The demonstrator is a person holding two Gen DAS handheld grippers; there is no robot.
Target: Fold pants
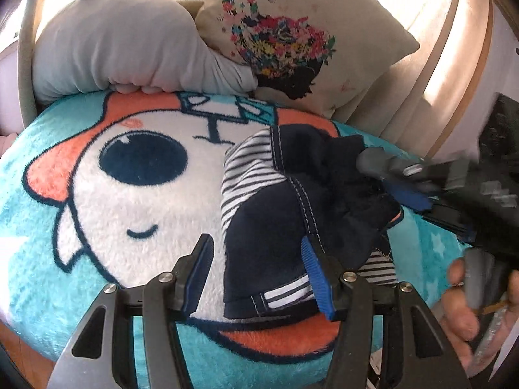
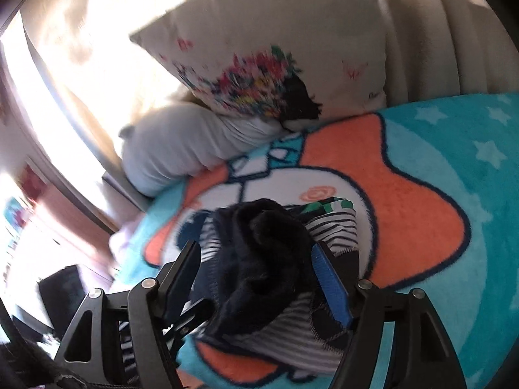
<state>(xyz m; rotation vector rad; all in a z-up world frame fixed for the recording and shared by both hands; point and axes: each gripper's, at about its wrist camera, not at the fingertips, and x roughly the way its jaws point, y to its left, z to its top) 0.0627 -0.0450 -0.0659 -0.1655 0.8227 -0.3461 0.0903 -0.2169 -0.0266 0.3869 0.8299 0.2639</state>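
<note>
Sunlit room, pale curtains (image 1: 418, 6) behind; work surface is a turquoise plush cartoon blanket (image 1: 58, 278) with a white face, orange patches, stars on the right side. At the back a grey cushion (image 1: 123, 42) touches a cream pillow (image 1: 311, 32) printed with a flower-haired head; no readable writing or brand anywhere. The pants (image 1: 279, 220), navy with striped panels and white stitching, lie bunched in the middle of the blanket. My left gripper (image 1: 259, 275) has its jaws spread wide, straddling the near waistband edge, the blue pad touching fabric, nothing clamped. My right gripper (image 2: 256, 278) also stands wide open with a navy fold heaped between its fingers, unpinched; that bundle blocks the right wrist view of the blanket below. From the left wrist view it reaches in from the right.
</note>
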